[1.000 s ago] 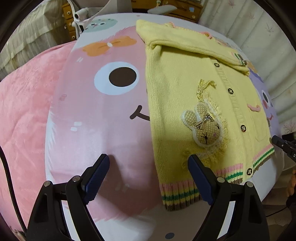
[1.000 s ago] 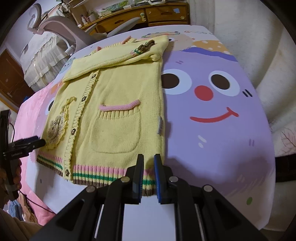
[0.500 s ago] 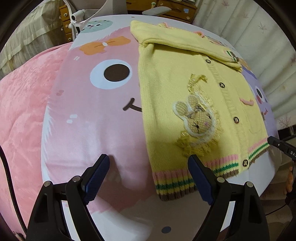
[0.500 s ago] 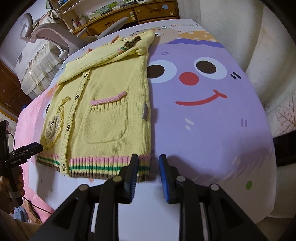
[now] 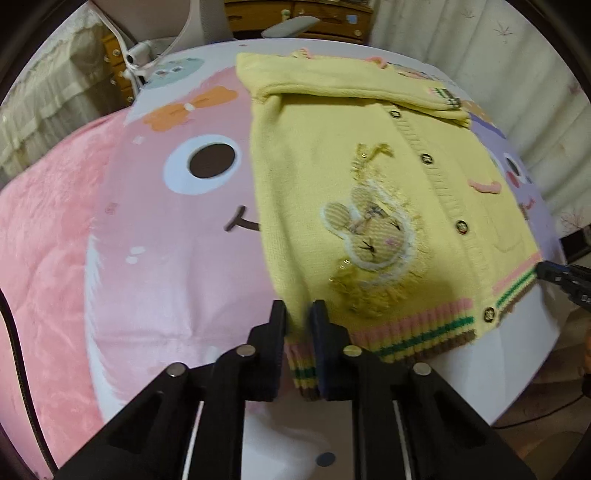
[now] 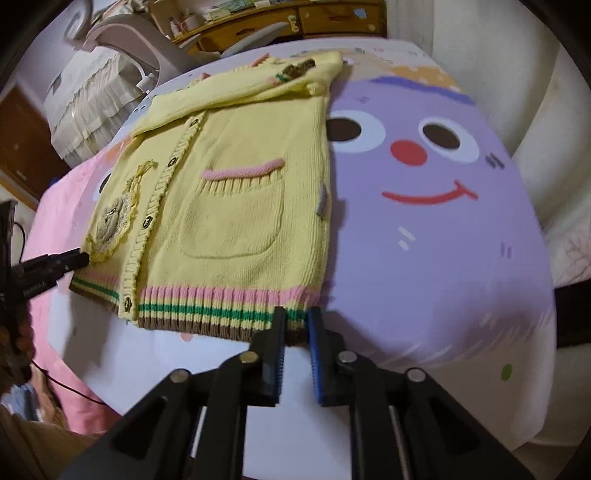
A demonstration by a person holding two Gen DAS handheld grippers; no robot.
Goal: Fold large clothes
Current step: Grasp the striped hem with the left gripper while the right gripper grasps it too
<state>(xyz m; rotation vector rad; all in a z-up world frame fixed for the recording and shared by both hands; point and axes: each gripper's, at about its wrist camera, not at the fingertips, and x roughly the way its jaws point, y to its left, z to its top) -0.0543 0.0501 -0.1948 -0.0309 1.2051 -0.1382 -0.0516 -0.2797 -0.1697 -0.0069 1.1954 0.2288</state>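
Observation:
A yellow knit cardigan (image 5: 351, 155) with a bunny patch, a pocket and a striped hem lies flat on the table, sleeves folded across its top; it also shows in the right wrist view (image 6: 236, 192). My left gripper (image 5: 298, 325) is shut on the hem's near left corner. My right gripper (image 6: 295, 325) is closed on the hem's near right corner, the striped edge between its pads. Each gripper's tip shows at the other view's edge.
The cardigan lies on a mat printed with a pink cartoon face (image 5: 177, 221) and a purple cartoon face (image 6: 424, 206). A pink blanket (image 5: 40, 258) lies left of it. A wooden dresser (image 6: 288, 26) and a chair stand behind the table.
My left gripper went from wide open to shut on the hem's left corner. My right gripper moved forward onto the hem's right corner and stays nearly closed.

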